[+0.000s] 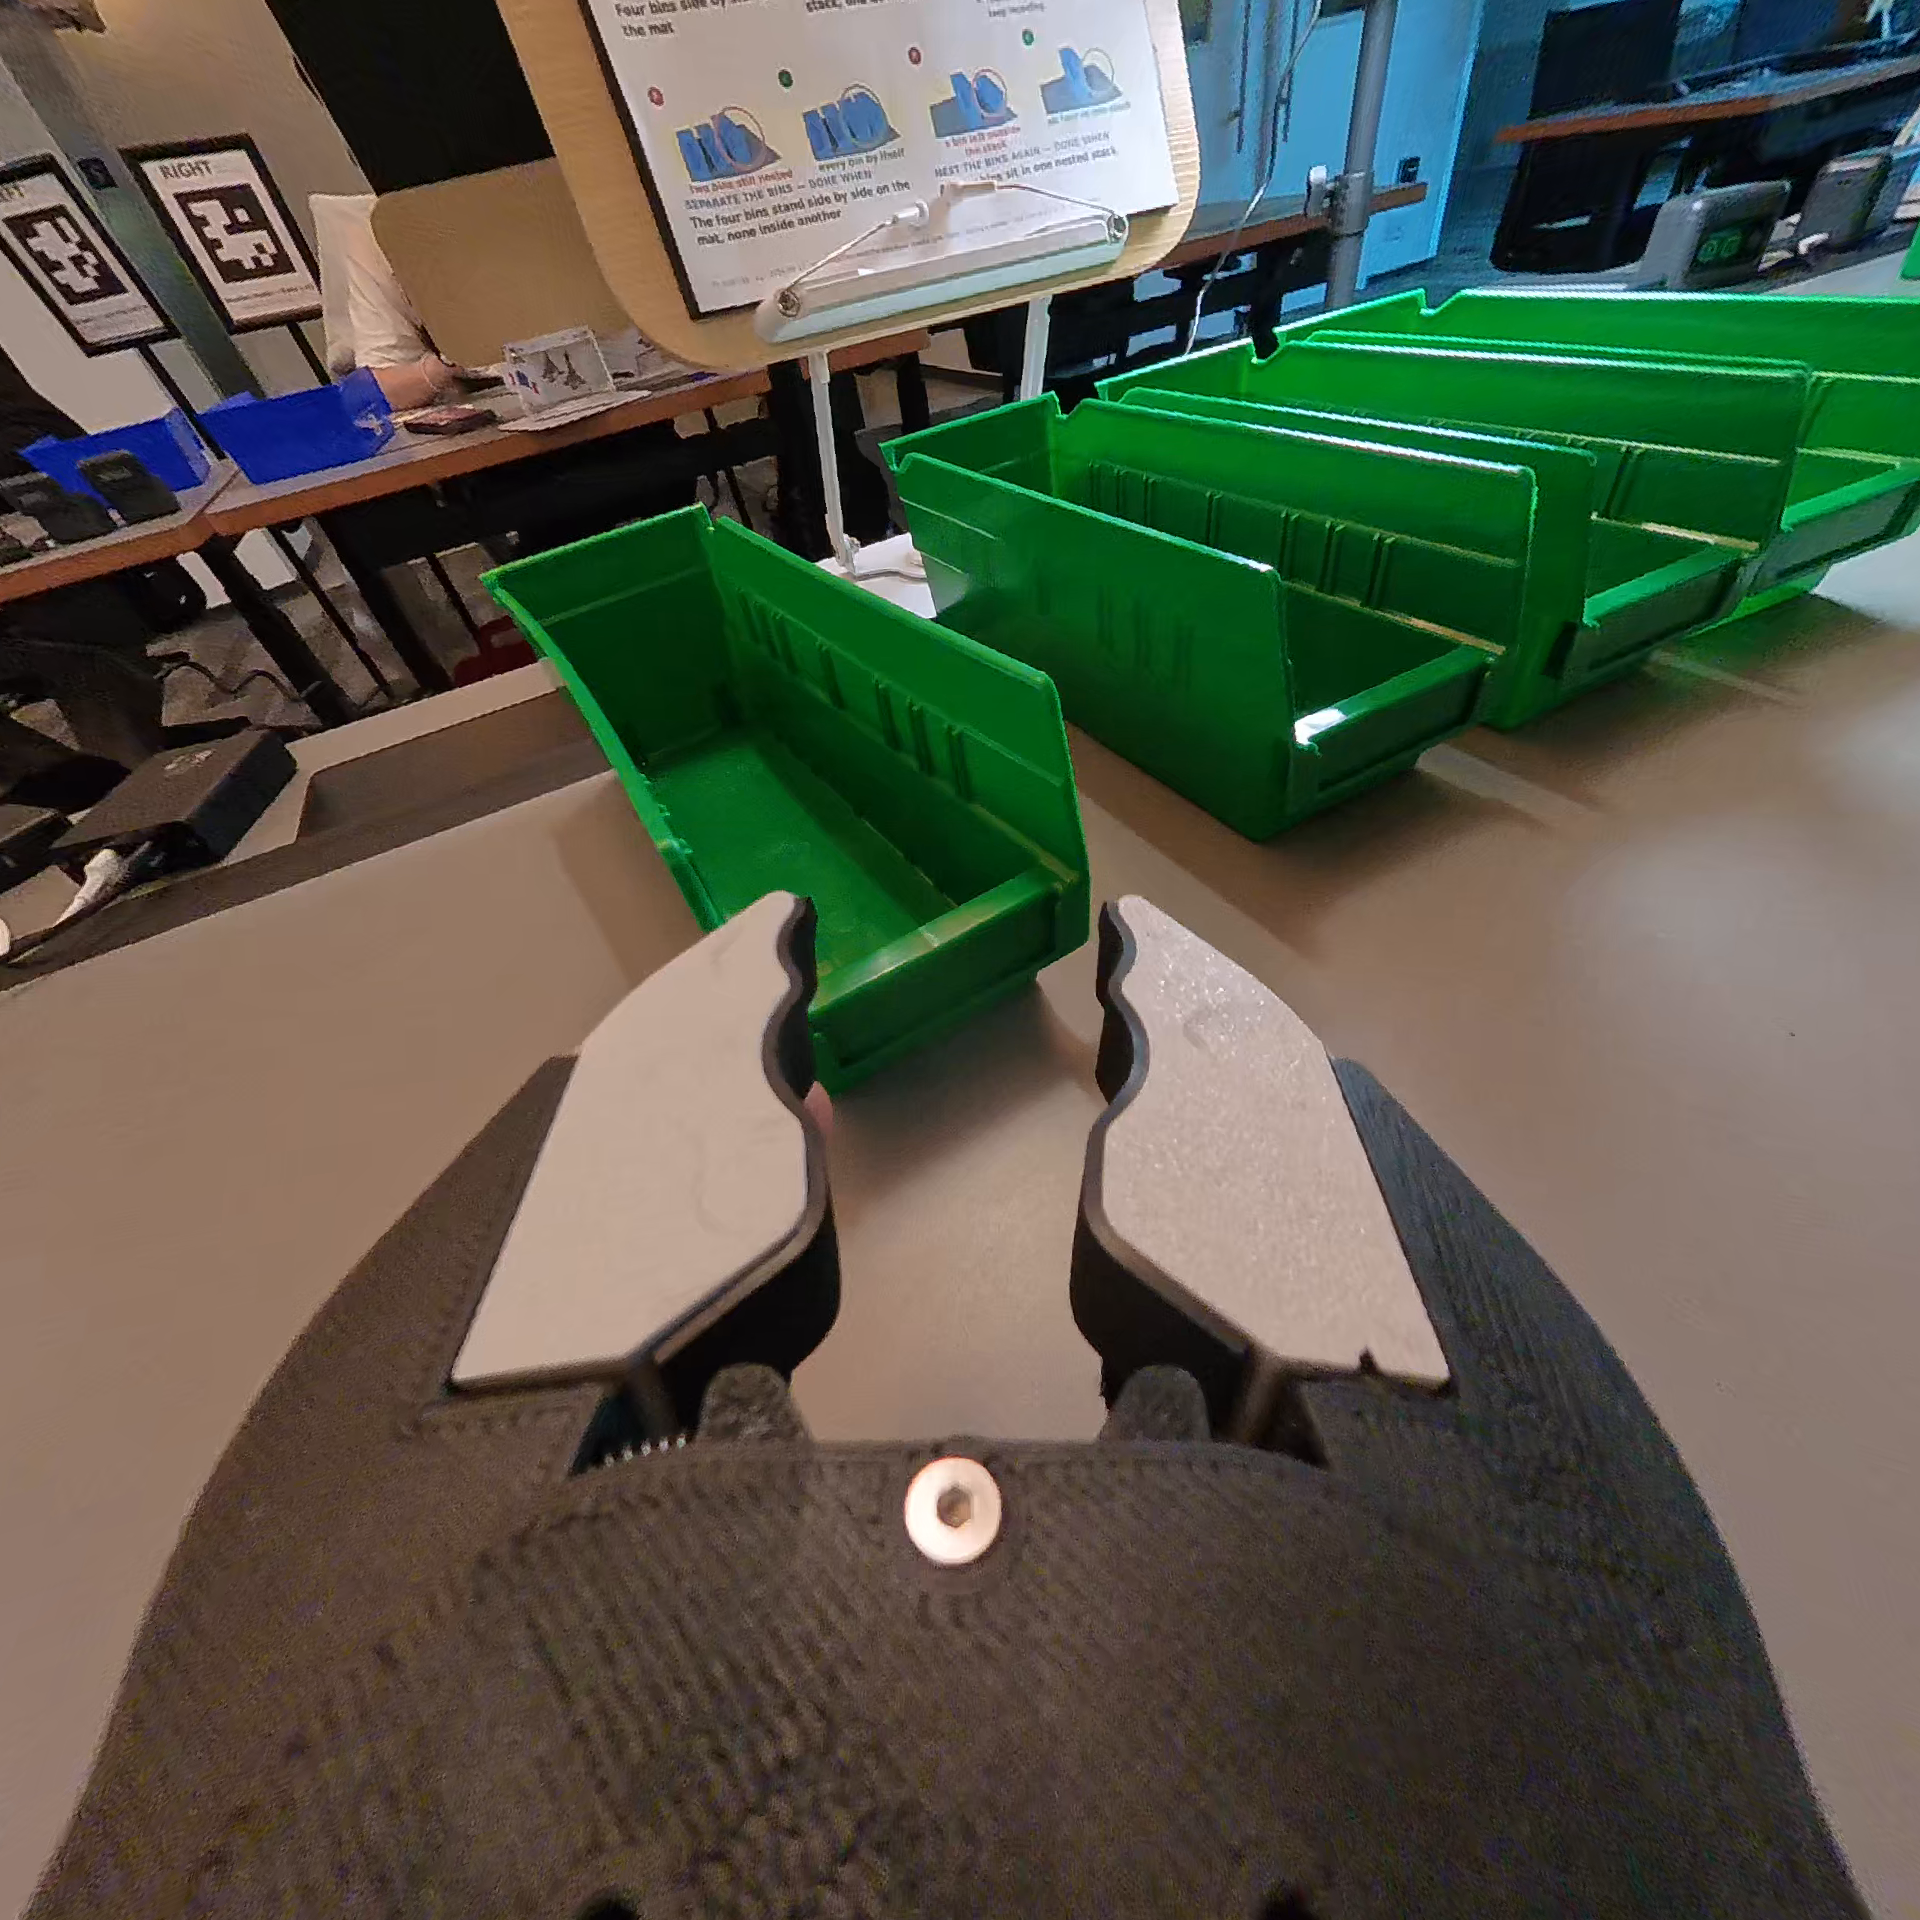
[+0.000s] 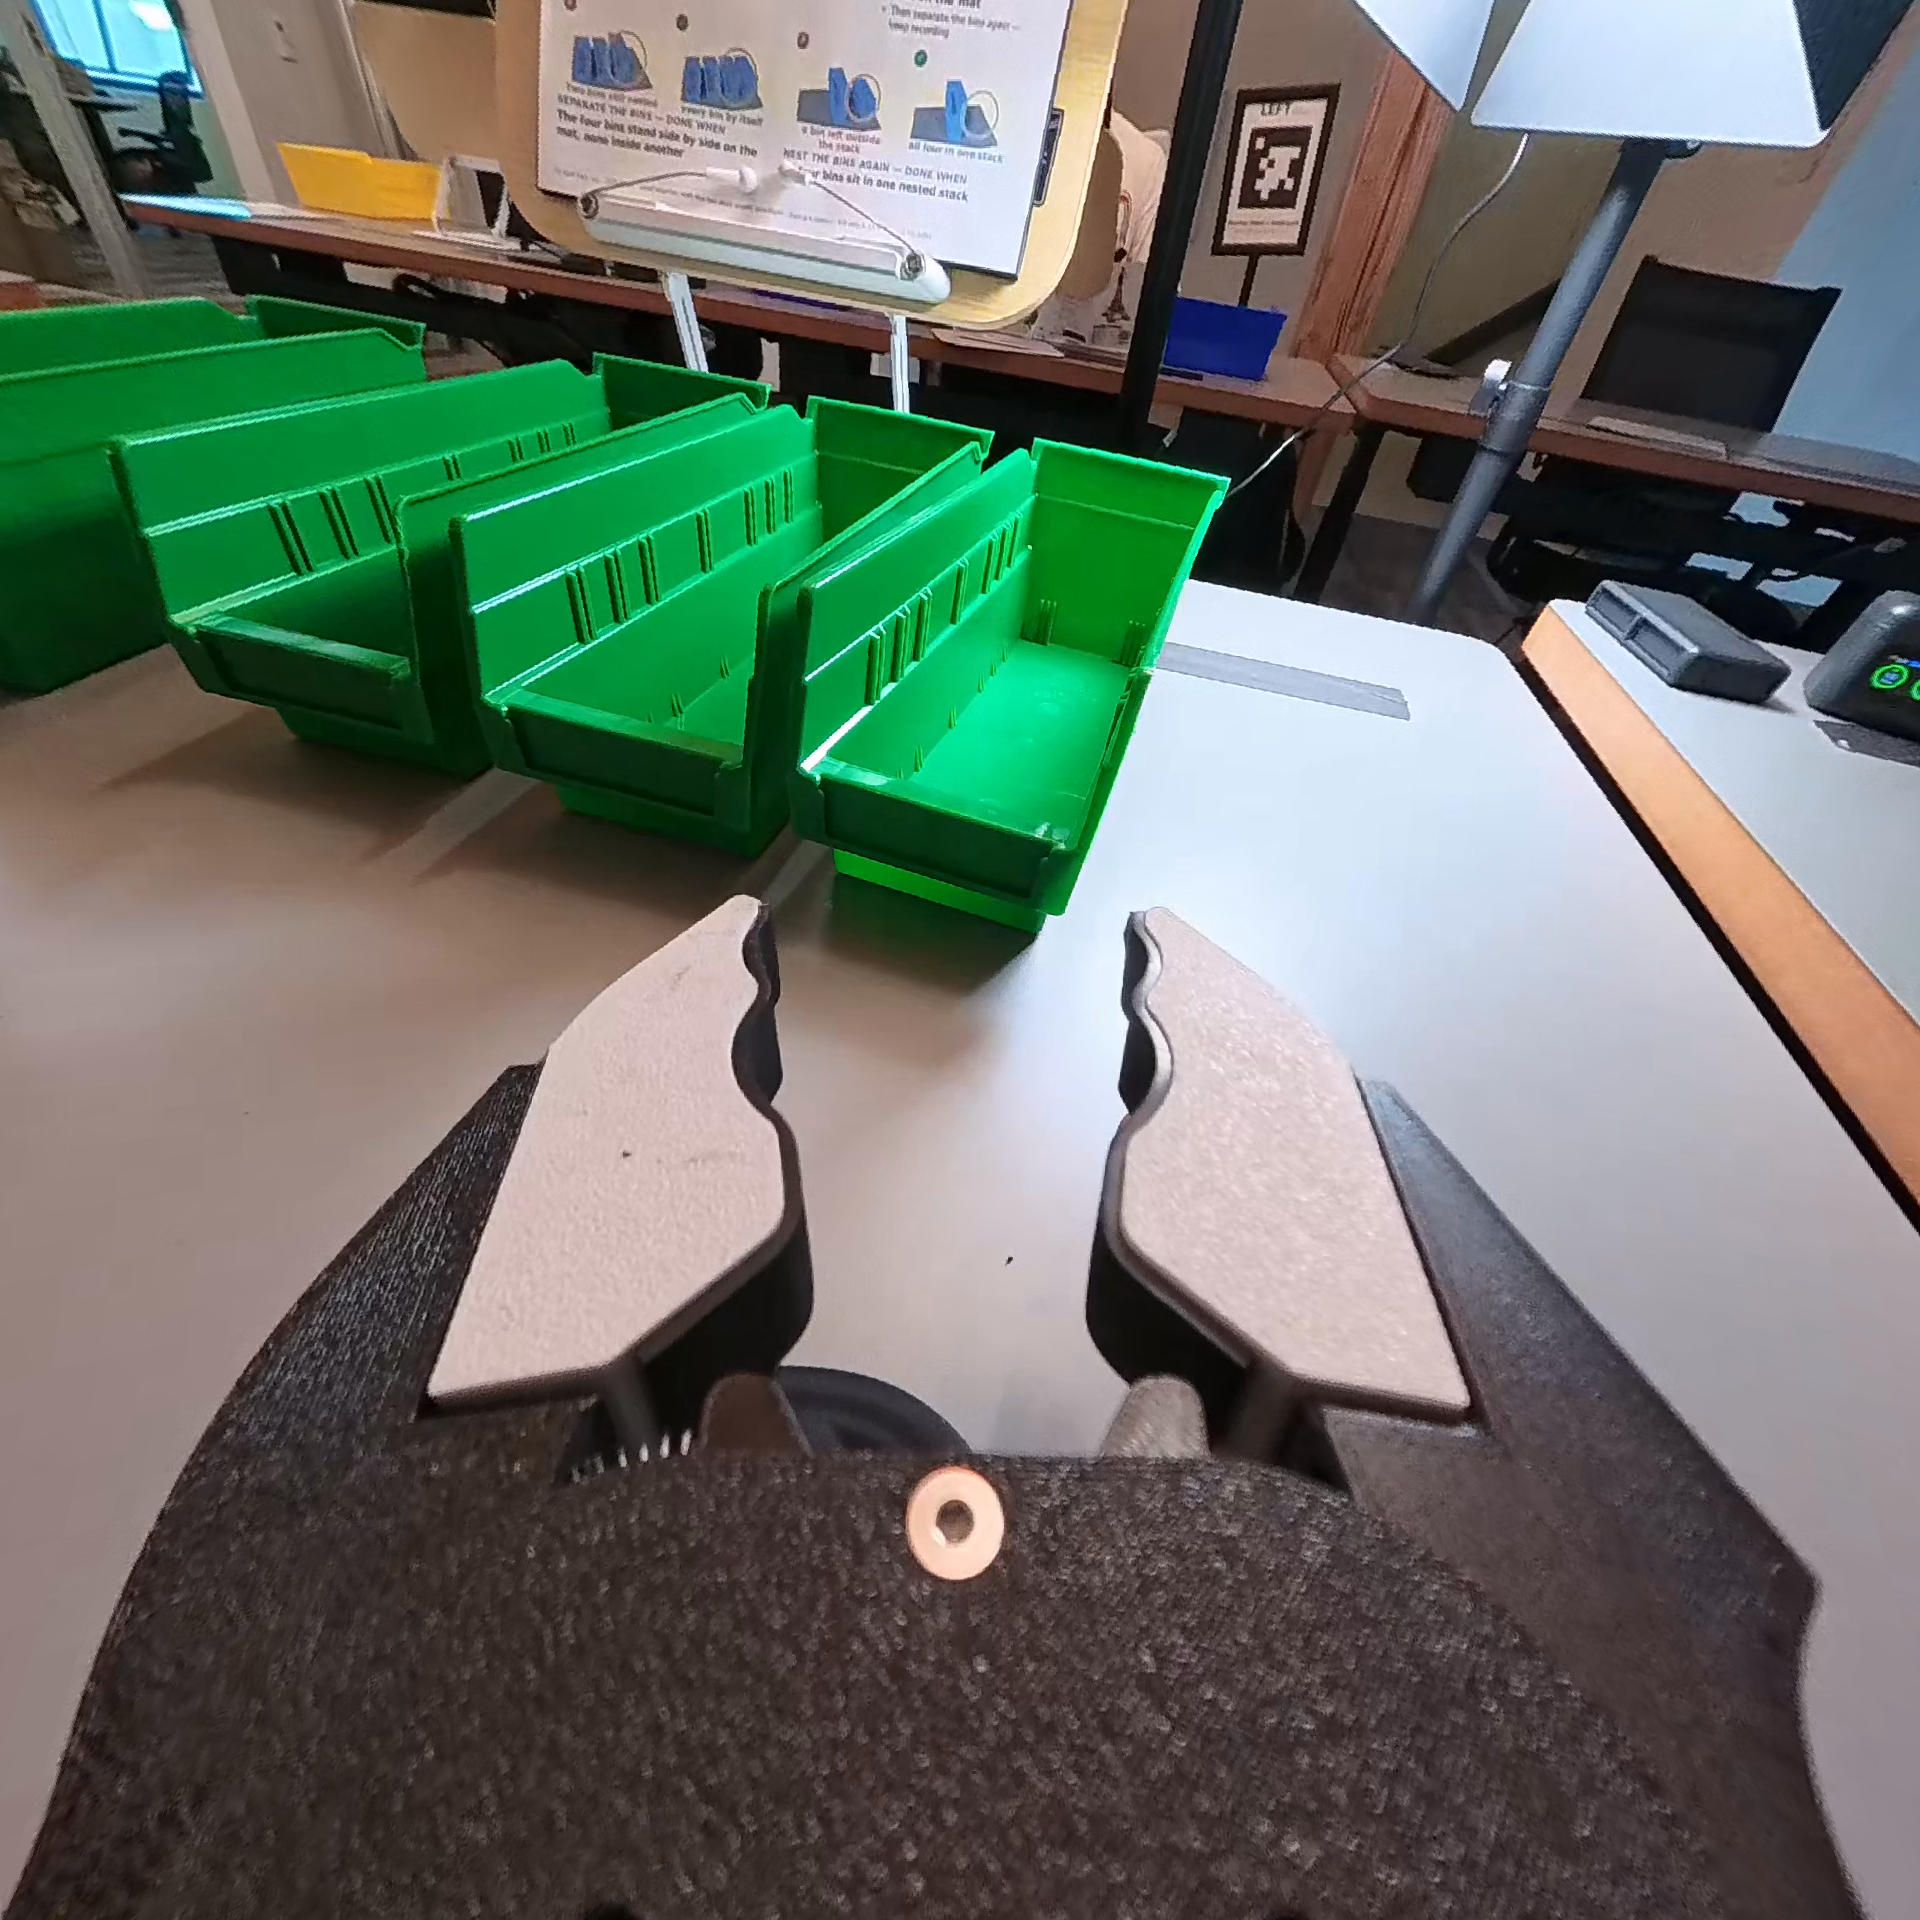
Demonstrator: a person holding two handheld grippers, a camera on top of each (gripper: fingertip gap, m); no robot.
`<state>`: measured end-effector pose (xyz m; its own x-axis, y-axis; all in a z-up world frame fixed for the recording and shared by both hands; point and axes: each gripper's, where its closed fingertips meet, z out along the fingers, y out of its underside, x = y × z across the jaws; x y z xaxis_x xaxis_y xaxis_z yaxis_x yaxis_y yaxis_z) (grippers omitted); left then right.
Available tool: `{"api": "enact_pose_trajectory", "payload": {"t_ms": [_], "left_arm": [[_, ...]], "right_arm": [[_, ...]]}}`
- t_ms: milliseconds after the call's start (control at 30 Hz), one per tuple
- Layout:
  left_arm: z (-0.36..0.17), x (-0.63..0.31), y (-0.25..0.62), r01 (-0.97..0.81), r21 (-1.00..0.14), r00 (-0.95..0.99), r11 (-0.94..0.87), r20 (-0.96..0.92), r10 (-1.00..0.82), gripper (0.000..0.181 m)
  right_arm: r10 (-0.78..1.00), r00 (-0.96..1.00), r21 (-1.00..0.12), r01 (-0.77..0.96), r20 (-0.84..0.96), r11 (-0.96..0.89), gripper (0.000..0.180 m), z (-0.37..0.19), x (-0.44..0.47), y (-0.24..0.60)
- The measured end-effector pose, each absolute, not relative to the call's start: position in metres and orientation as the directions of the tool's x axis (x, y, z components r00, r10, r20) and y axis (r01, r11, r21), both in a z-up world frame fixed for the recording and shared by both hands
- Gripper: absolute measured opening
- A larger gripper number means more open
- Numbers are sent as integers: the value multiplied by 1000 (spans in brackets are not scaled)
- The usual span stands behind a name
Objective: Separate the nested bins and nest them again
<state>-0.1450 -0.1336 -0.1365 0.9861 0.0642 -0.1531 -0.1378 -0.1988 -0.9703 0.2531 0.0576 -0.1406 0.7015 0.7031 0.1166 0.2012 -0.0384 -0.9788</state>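
Observation:
Several green open-front bins stand side by side in a row on the grey table [image 1: 1558,1039], none inside another. In the left wrist view the left end bin [image 1: 831,810] stands a little apart and angled, with the others [image 1: 1195,623] to its right. My left gripper [image 1: 951,935] is open and empty, low over the table, just before that bin's front lip. In the right wrist view the right end bin [image 2: 987,707] is nearest, with its neighbour [image 2: 644,644] close on its left. My right gripper [image 2: 945,935] is open and empty, a short way before that bin's front.
An instruction sheet on a wooden clipboard stand [image 1: 883,156] rises behind the bins. The table's right edge [image 2: 1558,727] meets a second table with black devices [image 2: 1683,644]. A lamp pole [image 2: 1538,395] stands at the back right. Blue bins [image 1: 291,426] and a seated person are on tables behind. The gap from one gripper's tips to the other's is roughly 45 cm.

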Motion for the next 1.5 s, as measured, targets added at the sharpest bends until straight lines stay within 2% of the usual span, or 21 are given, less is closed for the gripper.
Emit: {"api": "enact_pose_trajectory", "payload": {"t_ms": [167,267,400,533,600,833,1133,1233,1500], "left_arm": [[-142,-139,-128,-205,-953,976,-224,-218,31,52],[-150,-136,-114,-360,-889,931,-283,-362,-48,51],[-172,-136,-93,-559,-714,827,-421,-514,-226,53],[-197,-150,-75,-715,-463,683,-524,-625,-379,53],[-212,-158,-72,-740,-355,643,-571,-622,-447,55],[-224,-184,-63,-785,-150,528,-601,-670,-522,32],[-203,-181,-64,-828,-122,460,-548,-706,-538,29],[-170,-178,-61,-838,-109,422,-534,-749,-510,29],[-60,-116,-36,-874,-179,404,-451,-786,-469,29]], "right_arm": [[716,688,-978,207,116,-40,61,-142,251,56],[728,671,-972,233,140,-28,61,-144,247,54],[723,666,-967,255,183,10,61,-143,245,51],[717,682,-979,204,148,8,62,-137,250,52],[716,686,-982,188,134,4,62,-135,252,52],[731,671,-986,165,125,17,64,-132,251,49],[780,613,-985,174,124,20,66,-134,245,42],[785,608,-986,167,117,18,67,-134,245,41],[792,601,-988,153,108,18,67,-132,246,40]]}}
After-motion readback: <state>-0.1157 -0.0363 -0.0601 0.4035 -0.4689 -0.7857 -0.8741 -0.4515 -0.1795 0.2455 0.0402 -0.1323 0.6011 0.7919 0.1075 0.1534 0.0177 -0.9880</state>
